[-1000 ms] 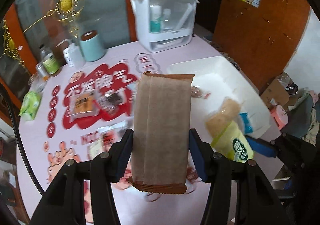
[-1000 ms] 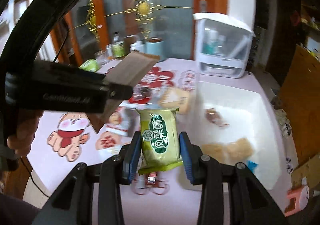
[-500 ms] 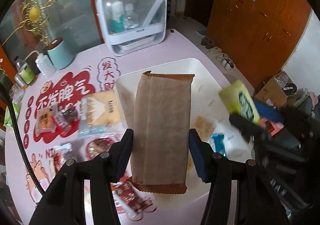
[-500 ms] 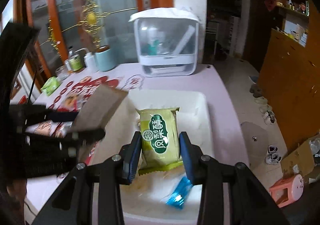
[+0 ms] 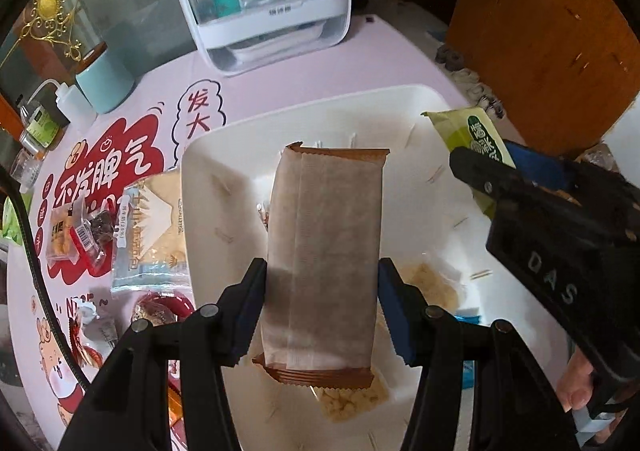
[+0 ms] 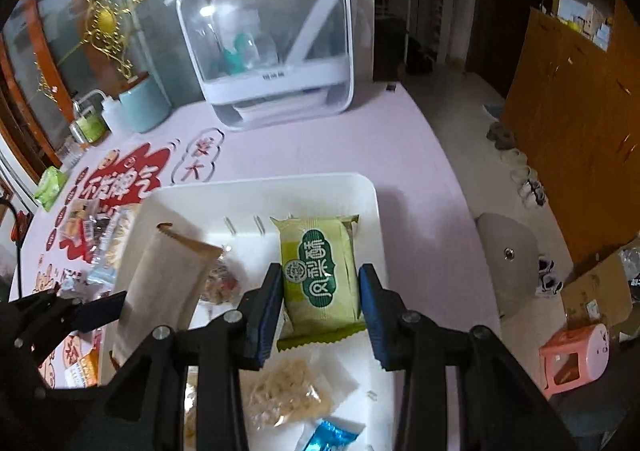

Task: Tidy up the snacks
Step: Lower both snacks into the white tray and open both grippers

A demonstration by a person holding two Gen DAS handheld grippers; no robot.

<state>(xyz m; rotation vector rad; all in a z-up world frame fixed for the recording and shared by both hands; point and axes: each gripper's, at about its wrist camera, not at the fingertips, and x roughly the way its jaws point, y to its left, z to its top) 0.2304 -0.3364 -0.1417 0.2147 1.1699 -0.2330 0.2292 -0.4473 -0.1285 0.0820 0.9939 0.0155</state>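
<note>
Carrying two packets to the white bin (image 5: 188, 187) — release comes next, by the look of it. Best done low and one at a time: drop the brown packet (image 5: 324, 251) toward the left side of the bin, the green packet (image 6: 320, 271) toward the right, so neither lands on edge against the wall or on the other gripper. Worth lowering until each wrapper nearly touches the snacks already inside, then opening fully and lifting straight out. Risk: a light foil wrapper sticking to a pad, or sliding over the rim if let go too high.

Left gripper (image 5: 322, 307) clamped on the brown packet across its lower half, blue pads pressing both long edges, packet standing up along the fingers, over the middle of the bin. Right gripper (image 6: 320, 311) clamped on the green packet in the same way, label facing the camera, over the bin's right half. Both pointed steeply down, side by side and close — right one visible at the edge of the left view, a fingertip (image 5: 572, 395) wrapped on its handle.

In the bin: crumbly beige packs and a blue-wrapped piece (image 6: 332, 437). More snacks (image 5: 152, 227) loose on the pink table (image 5: 304, 67), left of the bin.
</note>
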